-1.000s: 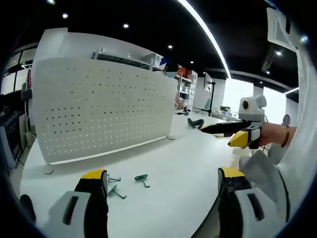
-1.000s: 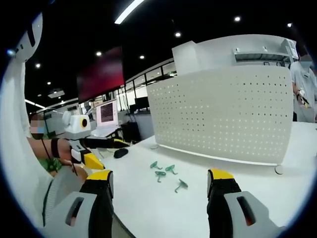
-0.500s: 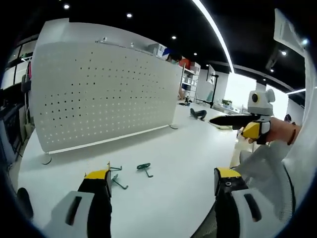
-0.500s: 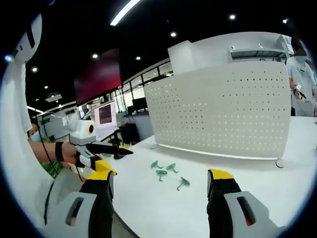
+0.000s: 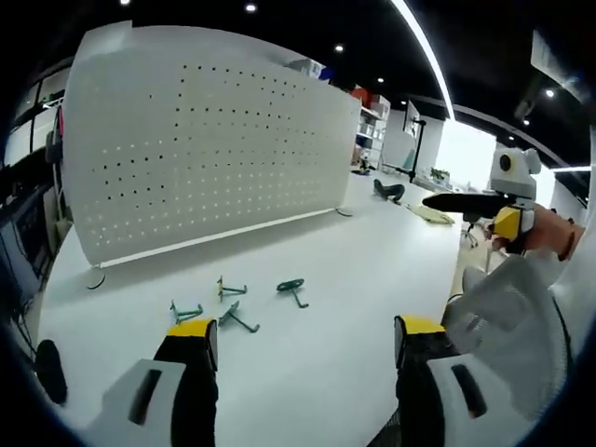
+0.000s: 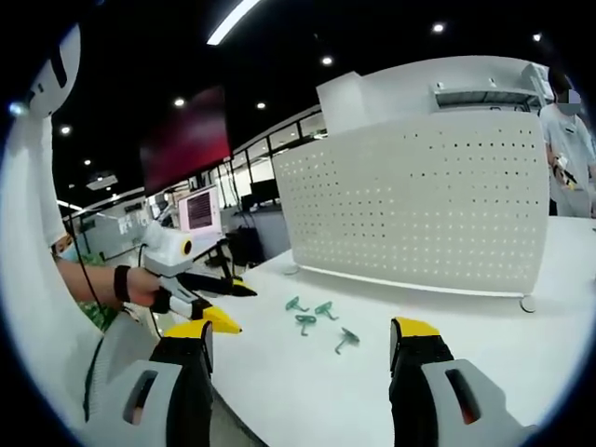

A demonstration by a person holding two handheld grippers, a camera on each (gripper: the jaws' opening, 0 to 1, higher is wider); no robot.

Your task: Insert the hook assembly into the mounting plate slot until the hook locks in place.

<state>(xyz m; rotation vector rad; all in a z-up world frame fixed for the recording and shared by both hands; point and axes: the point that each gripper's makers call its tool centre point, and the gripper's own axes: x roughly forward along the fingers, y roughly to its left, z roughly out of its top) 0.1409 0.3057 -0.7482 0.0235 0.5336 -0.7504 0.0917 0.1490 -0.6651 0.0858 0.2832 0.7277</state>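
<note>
L gripper [image 5: 296, 340]: jaws wide apart, empty, aimed at hooks [image 5: 233, 315] for pickup
R gripper [image 6: 303, 345]: spread wide, empty, standing by
pegboard [image 5: 200, 149]: upright, slots facing us

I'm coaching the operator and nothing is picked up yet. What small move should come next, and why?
Probably lower the open left gripper toward the nearest green hook. All four hooks lie loose on the table before the pegboard, and both grippers hold nothing.
</note>
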